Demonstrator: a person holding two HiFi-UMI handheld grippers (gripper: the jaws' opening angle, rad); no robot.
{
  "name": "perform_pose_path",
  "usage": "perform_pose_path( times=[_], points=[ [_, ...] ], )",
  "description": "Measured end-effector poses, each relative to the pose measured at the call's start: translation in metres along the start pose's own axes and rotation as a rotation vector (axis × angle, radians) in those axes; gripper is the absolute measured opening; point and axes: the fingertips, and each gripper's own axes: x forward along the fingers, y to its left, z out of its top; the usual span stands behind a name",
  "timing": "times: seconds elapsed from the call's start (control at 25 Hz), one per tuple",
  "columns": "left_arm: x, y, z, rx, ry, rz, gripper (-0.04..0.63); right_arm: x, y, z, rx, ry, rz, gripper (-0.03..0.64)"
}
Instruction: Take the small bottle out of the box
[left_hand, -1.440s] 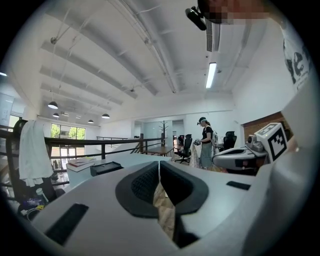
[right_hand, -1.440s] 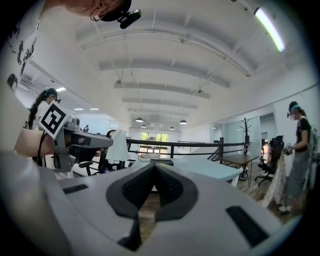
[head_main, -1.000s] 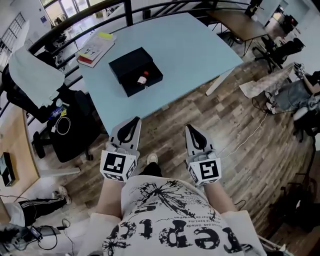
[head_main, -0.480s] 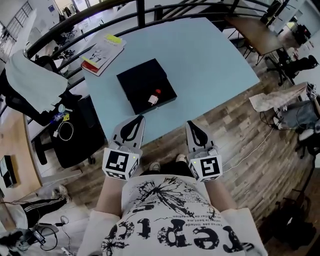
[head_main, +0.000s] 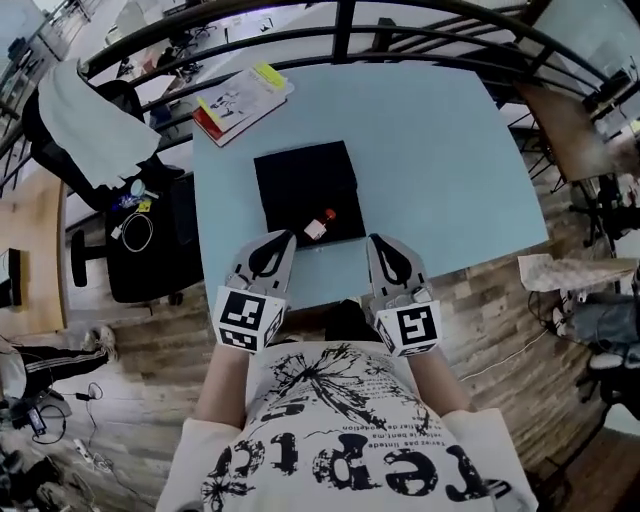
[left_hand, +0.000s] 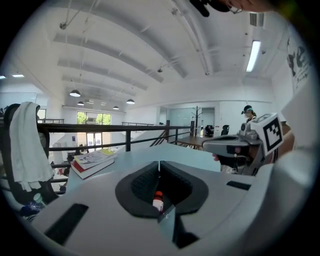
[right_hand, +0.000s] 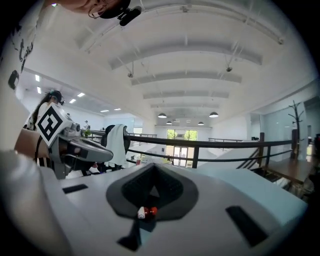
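In box (head_main: 300, 185), red-capped, perhaps white bottle (head_main: 320, 224)

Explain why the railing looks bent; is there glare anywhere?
Head view: the wide lens bows the railing and the table; even light. Left gripper view: dark round rim, bright ceiling strip light. Right gripper view: same rim, far windows glow bright.

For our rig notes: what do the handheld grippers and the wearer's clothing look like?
Left gripper and right gripper: pale grey tapered shells, black ribbed jaw linings, each with a cube of black-and-white square markers. The person wears a white short-sleeved T-shirt with black print.
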Motion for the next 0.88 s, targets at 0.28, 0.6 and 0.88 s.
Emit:
perform_pose_path(
  times=[0.28, 0.6, 0.88],
  points=[
    [0.067, 0.002, -0.041, -0.050, 0.215, 0.124, 0.025, 0.039, -0.056, -0.004, -0.021, 0.014, 0.171, 0.011],
    [0.121, -0.004, -0.105, -0.088, 0.474, 0.121, 0.108, 0.061, -0.099, -0.030, -0.019, 0.047, 0.287, 0.011],
    [0.150, -0.004, -0.150, -0.059, 0.678, 0.062, 0.221, 0.071, -0.120, -0.044, 0.000, 0.065, 0.314, 0.011]
  ],
)
